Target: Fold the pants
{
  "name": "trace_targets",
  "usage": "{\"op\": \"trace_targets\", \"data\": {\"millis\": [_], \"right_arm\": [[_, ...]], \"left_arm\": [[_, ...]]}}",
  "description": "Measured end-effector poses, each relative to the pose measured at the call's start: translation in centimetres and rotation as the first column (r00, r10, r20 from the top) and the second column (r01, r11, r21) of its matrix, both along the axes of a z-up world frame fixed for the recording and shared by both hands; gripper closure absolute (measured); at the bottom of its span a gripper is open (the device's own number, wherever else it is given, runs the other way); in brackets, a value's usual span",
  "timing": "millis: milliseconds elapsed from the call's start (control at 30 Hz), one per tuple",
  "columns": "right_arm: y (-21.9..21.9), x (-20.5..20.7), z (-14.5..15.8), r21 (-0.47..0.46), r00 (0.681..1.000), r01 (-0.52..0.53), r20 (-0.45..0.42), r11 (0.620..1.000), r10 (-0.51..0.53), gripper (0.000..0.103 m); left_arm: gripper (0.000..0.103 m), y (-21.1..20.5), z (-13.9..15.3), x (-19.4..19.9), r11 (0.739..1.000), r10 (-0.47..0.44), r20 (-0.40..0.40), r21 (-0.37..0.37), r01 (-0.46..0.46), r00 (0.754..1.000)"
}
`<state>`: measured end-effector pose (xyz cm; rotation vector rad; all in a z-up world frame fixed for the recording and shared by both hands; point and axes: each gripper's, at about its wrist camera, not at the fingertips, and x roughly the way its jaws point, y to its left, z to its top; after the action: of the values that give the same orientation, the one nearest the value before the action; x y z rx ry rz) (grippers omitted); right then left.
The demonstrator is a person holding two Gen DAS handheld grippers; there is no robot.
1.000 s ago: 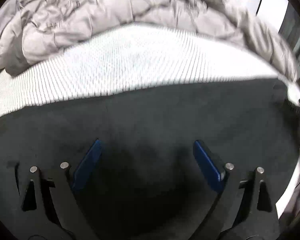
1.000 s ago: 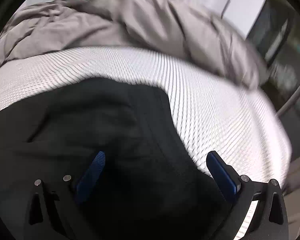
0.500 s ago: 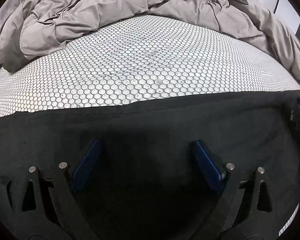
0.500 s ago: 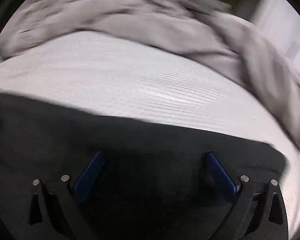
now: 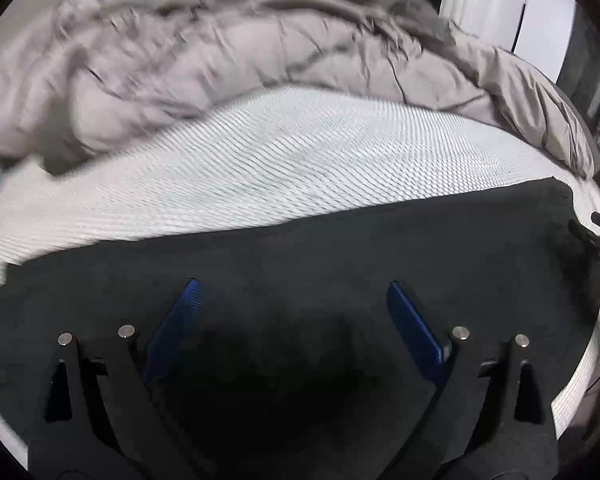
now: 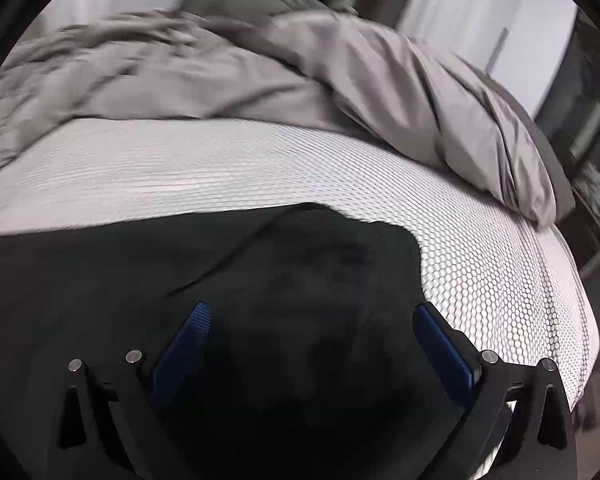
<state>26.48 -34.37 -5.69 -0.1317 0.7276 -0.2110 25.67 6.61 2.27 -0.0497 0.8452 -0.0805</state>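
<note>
Fingers of both my left gripper (image 5: pixel 292 312) and right gripper (image 6: pixel 310 334) stand apart above the black pants (image 5: pixel 340 260) spread on the bed (image 5: pixel 260 168), so I judge each should pinch one edge squarely before lifting.

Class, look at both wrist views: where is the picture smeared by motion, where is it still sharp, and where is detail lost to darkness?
Left wrist view: the grey duvet and the mattress cover are streaked, and the black pants go almost featureless near the left gripper. Right wrist view: the duvet is smeared, the mattress cover's honeycomb is crisp at right, and shadow swallows the pants at the right gripper.
</note>
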Motion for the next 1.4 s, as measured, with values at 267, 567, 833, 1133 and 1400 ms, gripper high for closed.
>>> {"op": "trace_targets", "data": {"millis": [267, 567, 833, 1133, 1400], "right_arm": [[9.9, -3.1, -2.8, 0.135, 0.959, -0.256, -0.089, 0.957, 0.269, 0.000], [16.5, -1.9, -4.9, 0.016, 0.905, -0.390, -0.180, 0.921, 0.386, 0.000], [14.3, -1.9, -4.9, 0.047, 0.921, -0.346, -0.175, 0.937, 0.349, 0.000], [14.5, -2.2, -4.9, 0.038, 0.916, -0.360, -0.174, 0.932, 0.361, 0.000], [14.5, -2.3, -4.9, 0.039, 0.916, -0.361, -0.174, 0.932, 0.362, 0.000]], "left_arm": [[0.008, 4.7, -3.0, -7.6, 0.995, 0.012, -0.120, -0.094, -0.023, 0.993], [0.020, 5.1, -5.3, -9.6, 0.998, -0.045, -0.131, 0.034, 0.049, 0.990], [0.060, 14.2, -3.4, -12.8, 0.982, 0.020, -0.030, -0.185, -0.025, 0.999], [0.061, 19.0, -3.8, -12.7, 0.975, 0.192, -0.078, -0.099, -0.200, 0.978], [0.074, 23.2, -4.6, -12.4, 0.921, 0.373, -0.112, -0.079, -0.382, 0.921]]}}
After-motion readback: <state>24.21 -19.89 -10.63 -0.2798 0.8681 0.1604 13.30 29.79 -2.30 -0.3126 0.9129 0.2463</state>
